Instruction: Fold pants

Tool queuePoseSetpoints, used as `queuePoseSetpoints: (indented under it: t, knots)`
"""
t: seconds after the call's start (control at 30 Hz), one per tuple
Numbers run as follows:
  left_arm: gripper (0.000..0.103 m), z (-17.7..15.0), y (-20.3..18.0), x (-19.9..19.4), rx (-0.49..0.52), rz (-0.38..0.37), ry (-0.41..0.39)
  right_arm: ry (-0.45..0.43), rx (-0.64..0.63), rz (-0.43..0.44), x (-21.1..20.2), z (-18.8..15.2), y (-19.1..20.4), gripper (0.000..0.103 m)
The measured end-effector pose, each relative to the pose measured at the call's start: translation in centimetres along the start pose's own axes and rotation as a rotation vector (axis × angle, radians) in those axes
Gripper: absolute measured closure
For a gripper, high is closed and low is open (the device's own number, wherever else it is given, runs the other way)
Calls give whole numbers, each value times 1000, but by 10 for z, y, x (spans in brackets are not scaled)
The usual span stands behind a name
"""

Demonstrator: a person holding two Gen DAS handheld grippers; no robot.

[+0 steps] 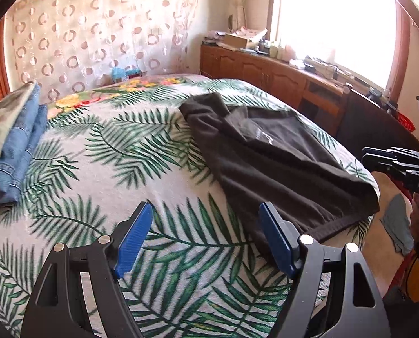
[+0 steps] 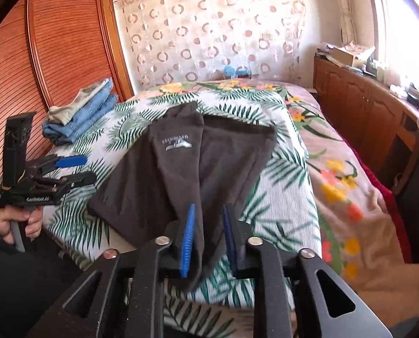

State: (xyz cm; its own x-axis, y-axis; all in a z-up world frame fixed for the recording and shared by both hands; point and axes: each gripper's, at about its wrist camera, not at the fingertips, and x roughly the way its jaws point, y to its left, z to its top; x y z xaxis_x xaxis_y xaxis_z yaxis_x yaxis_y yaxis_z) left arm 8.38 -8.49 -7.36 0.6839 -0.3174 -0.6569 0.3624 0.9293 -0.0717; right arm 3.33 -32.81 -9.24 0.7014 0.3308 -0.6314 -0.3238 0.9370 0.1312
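Note:
Dark grey pants point(image 1: 268, 152) lie partly folded on the palm-leaf bedspread point(image 1: 142, 152), a white logo showing in the right wrist view point(image 2: 178, 143). My left gripper point(image 1: 206, 239) is open and empty, hovering over the bedspread just left of the pants' near edge; it also shows in the right wrist view point(image 2: 77, 169). My right gripper point(image 2: 208, 233) is shut on a fold of the pants at their near end, and a flap of cloth hangs down between the blue pads. From the left wrist view the right gripper point(image 1: 378, 156) sits at the bed's right edge.
A stack of folded blue jeans and a pale garment point(image 1: 15, 143) sits at the bed's left side, also in the right wrist view point(image 2: 82, 109). A wooden wardrobe point(image 2: 49, 56) stands left, wooden cabinets point(image 1: 265, 70) under the window right. A floral blanket point(image 2: 336, 174) covers the bed's right part.

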Motion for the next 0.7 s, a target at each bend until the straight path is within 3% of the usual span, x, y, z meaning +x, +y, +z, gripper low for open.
queuePoseSetpoints:
  t: [0.2, 0.7]
  knots:
    - [24, 5, 12, -7, -28, 29, -35, -10, -14, 30, 20, 15, 8, 66]
    - [24, 5, 29, -16, -81, 70, -87, 38, -101, 81, 87, 66, 36, 64]
